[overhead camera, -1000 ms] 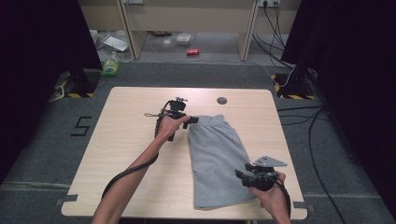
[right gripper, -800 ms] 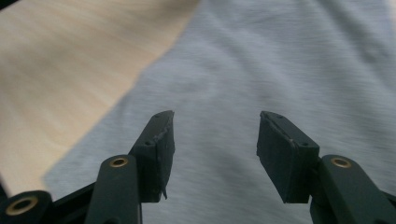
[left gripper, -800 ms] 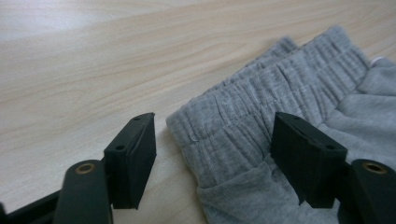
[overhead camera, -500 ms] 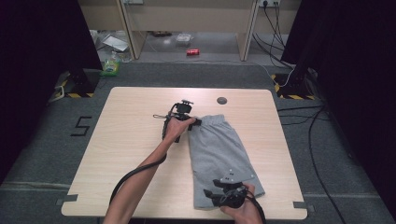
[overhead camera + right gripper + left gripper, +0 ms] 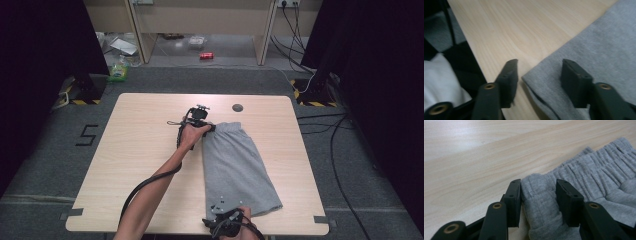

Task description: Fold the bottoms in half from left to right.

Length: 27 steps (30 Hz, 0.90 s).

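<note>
Now grey shorts (image 5: 584,177) waistband corner pinched in closing left gripper (image 5: 538,195), right gripper (image 5: 539,75) apart astride hem corner.

The shorts (image 5: 236,167) lie flat on the table (image 5: 140,165), right of its middle, with the waistband toward the far edge and the hem at the near edge. The left gripper (image 5: 206,126) is at the waistband's left corner, the right gripper (image 5: 223,218) at the hem's left corner.
</note>
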Motion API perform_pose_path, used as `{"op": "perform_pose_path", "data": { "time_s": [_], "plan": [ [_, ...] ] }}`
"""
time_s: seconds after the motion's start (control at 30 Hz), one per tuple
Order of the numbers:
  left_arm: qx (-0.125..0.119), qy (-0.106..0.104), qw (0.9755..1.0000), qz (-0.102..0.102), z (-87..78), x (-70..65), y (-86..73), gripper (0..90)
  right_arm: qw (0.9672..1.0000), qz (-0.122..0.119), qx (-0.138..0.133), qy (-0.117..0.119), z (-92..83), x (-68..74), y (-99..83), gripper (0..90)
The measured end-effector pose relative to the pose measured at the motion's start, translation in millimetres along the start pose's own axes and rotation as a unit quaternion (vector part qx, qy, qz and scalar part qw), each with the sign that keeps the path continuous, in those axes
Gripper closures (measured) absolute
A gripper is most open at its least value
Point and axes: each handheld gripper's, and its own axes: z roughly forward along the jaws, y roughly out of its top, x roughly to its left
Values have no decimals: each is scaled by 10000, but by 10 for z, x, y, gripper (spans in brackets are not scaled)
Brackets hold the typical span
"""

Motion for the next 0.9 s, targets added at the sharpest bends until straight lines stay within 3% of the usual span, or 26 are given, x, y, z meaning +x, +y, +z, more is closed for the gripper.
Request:
{"op": "perform_pose_path", "data": {
  "time_s": [0.1, 0.2, 0.5, 0.8, 0.87, 0.9],
  "plan": [
    [-27, 5, 10000, 54, 7, 1, 14, 597, 9997, -163, 14, -178, -2, -10, 5, 733],
    [-43, 13, 9998, 193, 9, 12, 27, 635, 9999, -125, -30, -72, 24, -35, 26, 793],
    [-16, 77, 9991, 417, -80, 135, 7, 680, 9990, -150, -103, 406, 233, 63, 216, 820],
    [103, 229, 9985, 489, -337, 514, -130, 687, 9954, -303, -195, 892, 542, 344, 582, 822],
    [105, 258, 9985, 466, -398, 606, -169, 687, 9937, -497, -278, 966, 609, 377, 651, 822],
    [111, 260, 9986, 447, -427, 650, -188, 686, 9932, -465, -284, 1032, 645, 411, 691, 822]
  ]
}}
